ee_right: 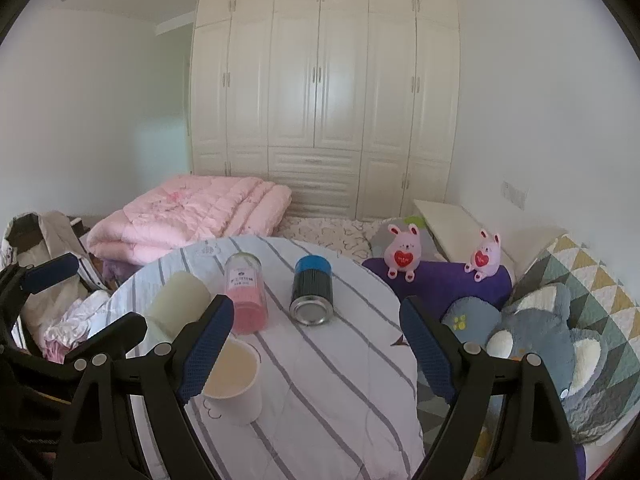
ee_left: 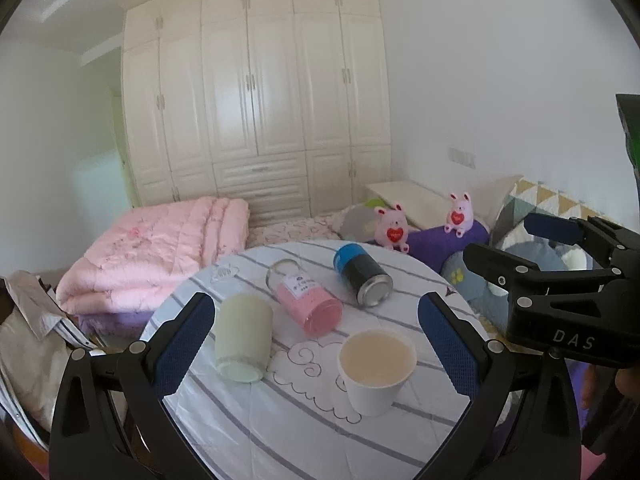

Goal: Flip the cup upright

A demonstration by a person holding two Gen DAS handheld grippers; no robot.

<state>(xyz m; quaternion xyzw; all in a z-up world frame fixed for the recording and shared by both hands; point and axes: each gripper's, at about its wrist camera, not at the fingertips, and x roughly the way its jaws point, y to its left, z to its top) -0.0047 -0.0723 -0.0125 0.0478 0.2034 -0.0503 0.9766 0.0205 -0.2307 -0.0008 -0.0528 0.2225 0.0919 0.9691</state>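
Note:
A white paper cup (ee_left: 377, 368) stands upright, mouth up, on the round striped table (ee_left: 304, 432); it also shows in the right wrist view (ee_right: 236, 380). A pale green cup (ee_left: 242, 340) lies on its side at the table's left (ee_right: 176, 304). My left gripper (ee_left: 316, 344) is open and empty, above the near table with both cups between its fingers in view. My right gripper (ee_right: 316, 344) is open and empty; its left finger (ee_right: 206, 350) overlaps the white cup's rim in view. The right gripper shows at the right edge of the left wrist view (ee_left: 520, 248).
A pink-filled glass bottle (ee_left: 304, 298) and a black can with a blue end (ee_left: 362, 276) lie on their sides at the table's far part. Behind are a pink quilt (ee_left: 156, 256), plush toys (ee_left: 394, 226), cushions and a white wardrobe (ee_left: 256, 92).

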